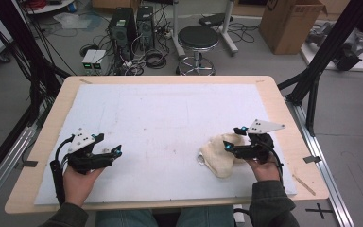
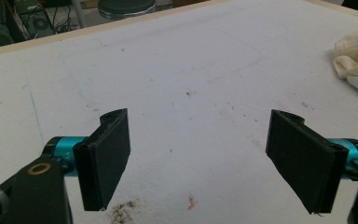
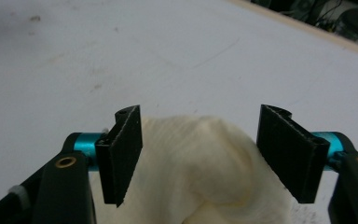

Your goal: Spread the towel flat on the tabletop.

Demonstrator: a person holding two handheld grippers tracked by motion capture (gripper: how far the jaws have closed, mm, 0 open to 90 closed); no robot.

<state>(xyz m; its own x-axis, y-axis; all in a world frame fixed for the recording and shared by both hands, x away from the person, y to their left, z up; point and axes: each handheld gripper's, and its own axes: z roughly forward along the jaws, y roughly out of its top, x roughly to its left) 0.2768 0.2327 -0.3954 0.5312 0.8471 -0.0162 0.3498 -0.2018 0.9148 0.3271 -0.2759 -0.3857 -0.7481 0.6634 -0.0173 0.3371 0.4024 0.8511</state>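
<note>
1. Forearms and hands come in at the bottom of the high view, each holding one hand-held gripper over the white surface [image 1: 170, 118].
2. Left hand-held gripper [image 1: 116, 152]: low on the left side of the surface, tips pointing right, nothing near them.
3. Right hand-held gripper [image 1: 230, 145]: low on the right side, tips pointing left, right at the cream cloth [image 1: 220, 158].
4. Cloth is bunched in a lump; it lies under and just left of the right tips, well apart from the left hand-held gripper. Whether the tips touch it cannot be told from this view.
5. Beyond the far edge of the surface, on the floor: black stool [image 1: 197, 40], computer towers [image 1: 132, 26], cardboard box [image 1: 288, 23].
6. Left gripper view: left hand-held gripper [image 2: 198, 161] has jaws spread wide, bare white surface [image 2: 168, 70] between them, holding nothing.
7. Same view: cloth [image 2: 356, 56] sits far off to the upper right of the jaws, well apart. Small dark and red specks on the surface just ahead of the jaws.
8. Right gripper view: right hand-held gripper [image 3: 200, 158] has jaws partly open, straddling the cloth [image 3: 200, 172].
9. Cloth bulges up between the two jaws and past their tips. A gap shows at the right pad; the left pad sits at the cloth's edge. No squeeze visible, so not gripped.
</note>
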